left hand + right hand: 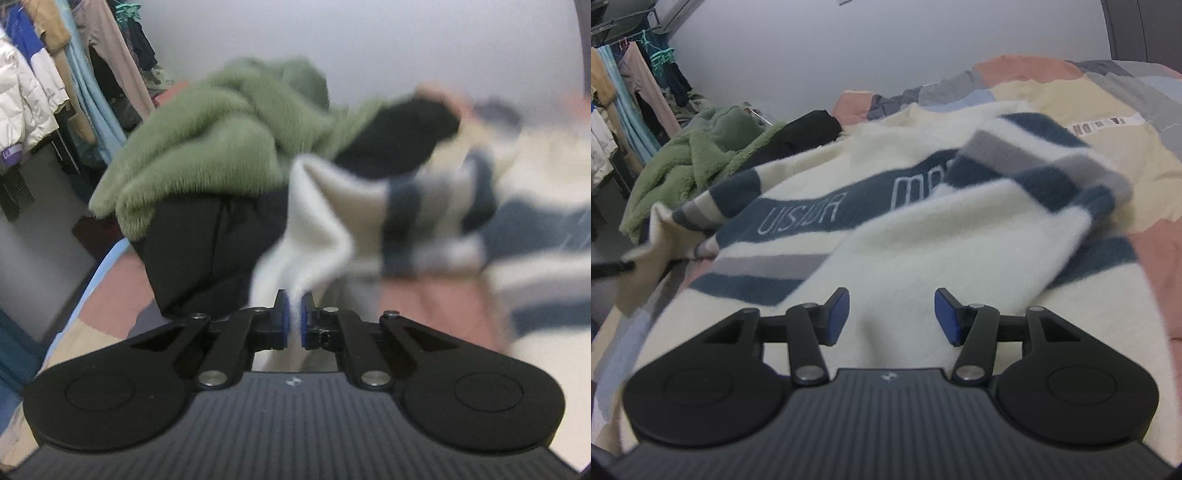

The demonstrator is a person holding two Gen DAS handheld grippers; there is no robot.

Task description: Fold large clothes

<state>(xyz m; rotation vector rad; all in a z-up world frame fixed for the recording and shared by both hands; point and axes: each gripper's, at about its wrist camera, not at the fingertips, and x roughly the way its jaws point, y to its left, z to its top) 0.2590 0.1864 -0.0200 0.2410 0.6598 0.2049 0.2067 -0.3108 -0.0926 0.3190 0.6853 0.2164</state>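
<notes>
A cream sweater (923,258) with navy and grey stripes lies spread on the bed; one sleeve (1045,173) is folded across its chest. My left gripper (294,321) is shut on the cream end of the other sleeve (321,218), lifted and blurred in the left wrist view. The same lifted sleeve end shows at the left of the right wrist view (650,254). My right gripper (891,314) is open and empty, just above the sweater's lower body.
A green fleece garment (199,147) (683,166) lies heaped on a black garment (207,251) (805,133) at the bed's far left. The patchwork bedspread (1108,110) covers the bed. Hanging clothes (44,81) line the left wall.
</notes>
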